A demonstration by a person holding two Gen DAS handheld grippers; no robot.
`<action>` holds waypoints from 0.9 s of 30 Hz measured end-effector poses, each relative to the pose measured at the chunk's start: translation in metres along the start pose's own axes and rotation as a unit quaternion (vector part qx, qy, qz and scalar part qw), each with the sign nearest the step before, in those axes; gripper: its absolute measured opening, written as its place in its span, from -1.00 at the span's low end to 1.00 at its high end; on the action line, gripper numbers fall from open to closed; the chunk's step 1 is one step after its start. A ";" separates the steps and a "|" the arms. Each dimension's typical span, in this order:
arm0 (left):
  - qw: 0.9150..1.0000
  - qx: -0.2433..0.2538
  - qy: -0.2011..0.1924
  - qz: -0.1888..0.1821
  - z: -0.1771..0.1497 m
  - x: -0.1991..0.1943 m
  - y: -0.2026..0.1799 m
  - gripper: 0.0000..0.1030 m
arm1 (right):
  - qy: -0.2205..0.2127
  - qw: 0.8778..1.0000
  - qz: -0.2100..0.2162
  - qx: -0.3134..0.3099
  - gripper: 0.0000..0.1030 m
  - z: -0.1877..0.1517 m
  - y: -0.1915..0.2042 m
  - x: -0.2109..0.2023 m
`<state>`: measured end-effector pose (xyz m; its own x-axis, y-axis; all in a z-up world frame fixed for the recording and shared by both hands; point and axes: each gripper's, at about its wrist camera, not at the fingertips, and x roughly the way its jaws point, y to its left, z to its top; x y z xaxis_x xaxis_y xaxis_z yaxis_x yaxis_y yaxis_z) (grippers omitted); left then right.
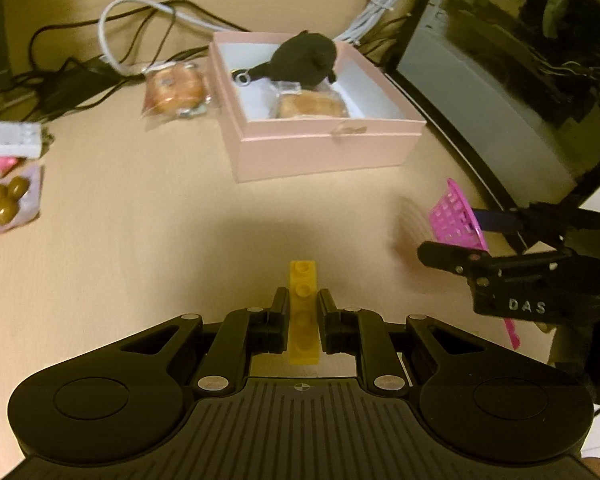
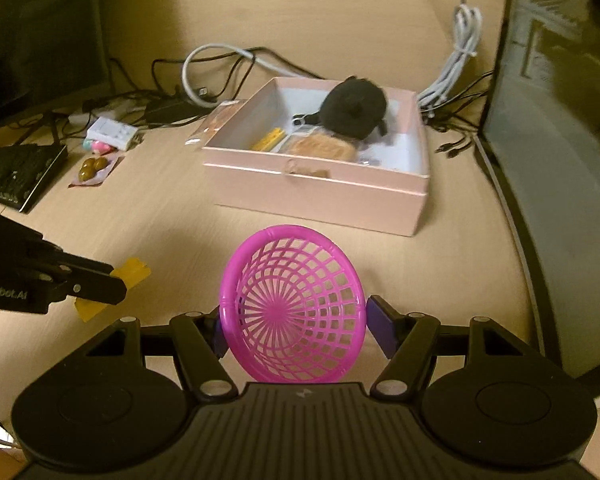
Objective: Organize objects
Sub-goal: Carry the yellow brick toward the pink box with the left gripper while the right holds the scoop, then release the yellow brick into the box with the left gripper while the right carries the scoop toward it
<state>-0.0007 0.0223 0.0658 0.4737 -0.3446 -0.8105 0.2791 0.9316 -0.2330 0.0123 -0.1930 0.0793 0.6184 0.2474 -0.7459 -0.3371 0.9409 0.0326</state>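
Note:
My left gripper [image 1: 303, 300] is shut on a yellow toy brick [image 1: 303, 280] and holds it above the desk; it also shows in the right wrist view [image 2: 130, 270]. My right gripper [image 2: 294, 316] is shut on a pink plastic mesh basket [image 2: 294, 300], held upright on its rim; the basket also shows in the left wrist view [image 1: 454, 216]. An open pink box [image 1: 320, 140] stands ahead on the desk. It holds a black plush toy [image 1: 306, 56] and a wrapped pastry [image 1: 310, 106]. In the right wrist view the box [image 2: 320, 192] also holds a yellow item [image 2: 268, 139].
A second wrapped pastry [image 1: 176, 90] lies left of the box. A packet of brown sweets [image 1: 8, 200] and a small white box [image 1: 10, 140] lie at far left. Cables [image 1: 140, 40] run behind. A dark computer case [image 1: 520, 60] stands at right.

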 end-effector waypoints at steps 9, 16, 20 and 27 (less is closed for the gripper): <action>0.999 0.025 0.014 -0.023 0.005 0.020 -0.025 -0.67 | 0.004 1.000 -0.022 0.021 0.31 -0.013 -0.016 -0.010; 1.000 0.022 -0.008 -0.021 0.014 0.010 -0.023 -0.67 | -0.003 0.999 -0.032 0.036 0.31 -0.018 -0.027 -0.020; 0.998 0.006 -0.065 -0.010 0.041 -0.006 -0.018 -0.67 | -0.004 0.998 -0.033 0.045 0.31 -0.021 -0.031 -0.022; 0.984 -0.015 -0.176 0.024 0.112 -0.013 -0.016 -0.67 | -0.016 0.998 -0.021 0.052 0.31 -0.020 -0.025 -0.025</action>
<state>0.0828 -0.0014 0.1402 0.7473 -0.3135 -0.5858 0.2270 0.9491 -0.2183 -0.0085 -0.2275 0.0838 0.6533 0.2119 -0.7269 -0.2353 0.9693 0.0712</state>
